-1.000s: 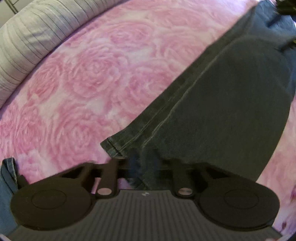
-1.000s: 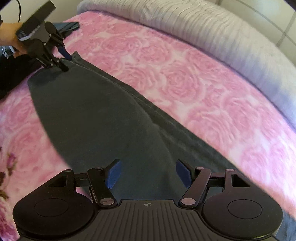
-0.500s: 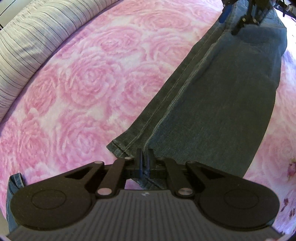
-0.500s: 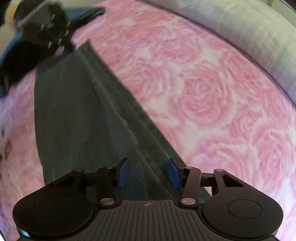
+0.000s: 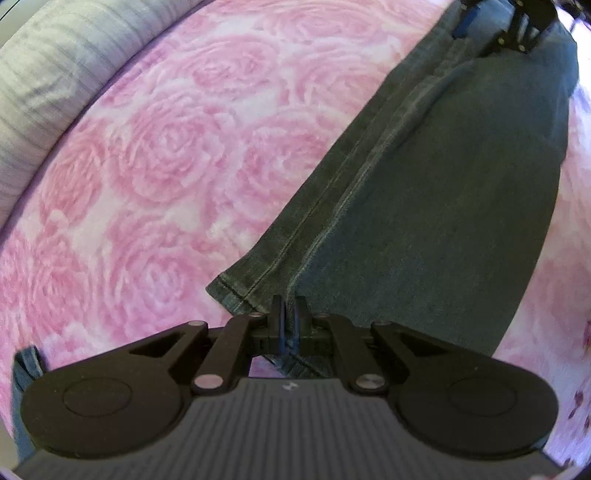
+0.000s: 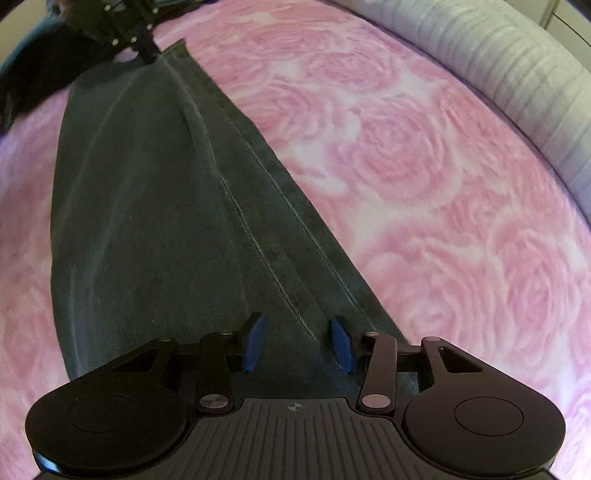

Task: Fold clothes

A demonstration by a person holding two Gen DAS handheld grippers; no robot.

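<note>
The left gripper (image 5: 287,310) pinches the hem end of a pair of dark jeans (image 5: 424,206), its fingers pressed together on the denim right at their tips. From there the jeans run ahead and to the right across a pink rose-print blanket (image 5: 155,155), the two legs laid one on the other, seams side by side. At the far end of that view, the right gripper (image 5: 491,33) stands over the wider part of the jeans.

Seen from the other end, the right gripper (image 6: 297,343) has its blue pads (image 6: 255,341) spread, a stitched seam running between them; whether they touch the cloth cannot be told. Ahead and to the left, the jeans (image 6: 155,206) narrow toward the left gripper (image 6: 144,44) at the far hem. A grey striped bolster (image 6: 509,74) lies beyond the blanket (image 6: 424,166), far right.

The step in hand looks like the lengthwise fold already made and the garment being stretched flat before it is folded end to end. The next move likely calls for the right gripper to close on the denim between its pads, so both ends are held, then one end to be carried over to the other without skewing the seams.
</note>
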